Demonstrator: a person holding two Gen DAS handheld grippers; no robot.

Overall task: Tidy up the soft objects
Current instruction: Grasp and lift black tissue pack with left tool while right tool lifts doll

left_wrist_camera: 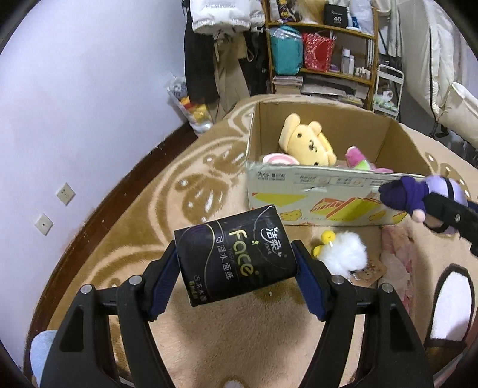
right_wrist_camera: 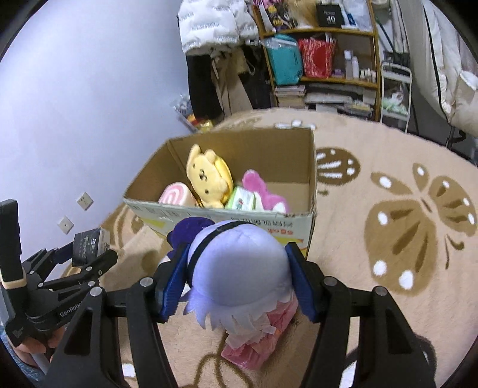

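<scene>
Left gripper [left_wrist_camera: 236, 264], lower centre of its view, pinches a black tissue pack [left_wrist_camera: 234, 256] across its short sides, held above the rug [left_wrist_camera: 194, 185]. Right gripper [right_wrist_camera: 239, 277] clamps the lavender head of a plush doll [right_wrist_camera: 239, 268], lower centre of its view, just short of the cardboard box [right_wrist_camera: 227, 216]. The box, centre frame, already holds a yellow dog plush [right_wrist_camera: 207, 177], a pink swirl cushion [right_wrist_camera: 174, 194], a green pack [right_wrist_camera: 240, 200] and a pink plush [right_wrist_camera: 260, 191].

Step in hand, judged: carrying both items to the box. Each should clear the near wall before release; dropping into the free right half of the box avoids piling on the yellow plush. A white fluffy toy [left_wrist_camera: 343, 253] and a pink pack [left_wrist_camera: 397, 256] lie on the rug in front of the box.

Legible writing: "Face" with Chinese characters on the tissue pack; "GenRobo…" on the left gripper body, seen in the right wrist view; "40" on a black box [left_wrist_camera: 336, 16] on the shelf [left_wrist_camera: 337, 29].
</scene>
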